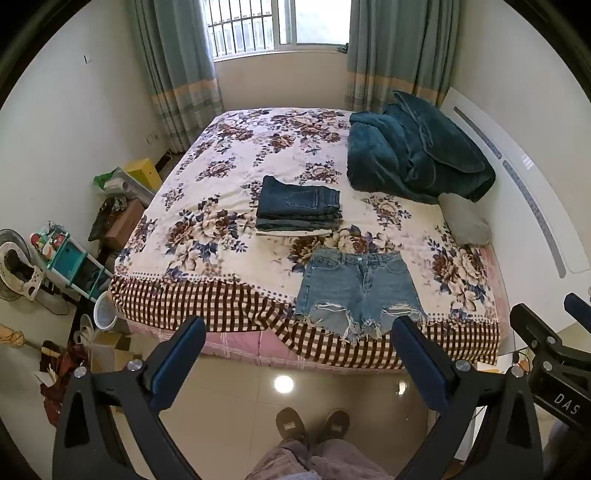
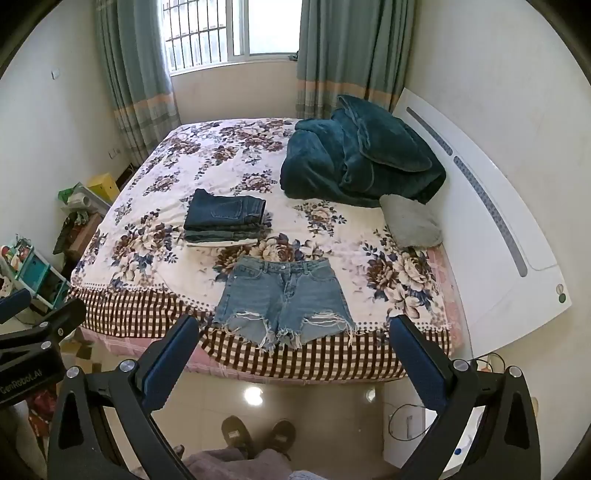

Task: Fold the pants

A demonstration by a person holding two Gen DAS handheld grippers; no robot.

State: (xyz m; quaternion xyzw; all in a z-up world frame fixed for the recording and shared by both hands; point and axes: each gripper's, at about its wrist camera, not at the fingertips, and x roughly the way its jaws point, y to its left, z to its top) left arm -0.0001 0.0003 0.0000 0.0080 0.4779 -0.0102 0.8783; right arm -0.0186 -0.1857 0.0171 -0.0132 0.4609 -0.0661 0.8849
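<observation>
shorts: light blue denim shorts (image 1: 360, 286) lie flat and unfolded on the bed, near its front edge, with the waistband toward the window and the frayed leg hems hanging a little over the checked border. nothing touches them.
folded stack: a pile of folded dark jeans (image 1: 298, 207) sits on the bed just behind the shorts, a bit to the left of them, apart from them. a white layer shows under the pile at the bottom.
bed: the bed (image 1: 207, 192) has a cover with big brown and blue flowers and a brown checked band along the front.
blanket: a dark teal blanket (image 1: 413, 155) is heaped at the far right part of the bed, next to the white headboard (image 1: 517, 184).
pillow: a grey pillow (image 2: 410, 221) lies in front of the blanket, beside the headboard.
left gripper: the left gripper (image 1: 298, 334) is held in the air above the floor, before the bed edge. its two blue fingers are spread wide and hold nothing.
right gripper: the right gripper (image 2: 293, 334) is also in the air before the bed, fingers wide apart, with nothing between them.
person: two feet in dark slippers (image 1: 313, 422) stand on the shiny tiled floor below the grippers.
room: window (image 1: 280, 26) with green curtains behind the bed; boxes and clutter on the floor at the left.
</observation>
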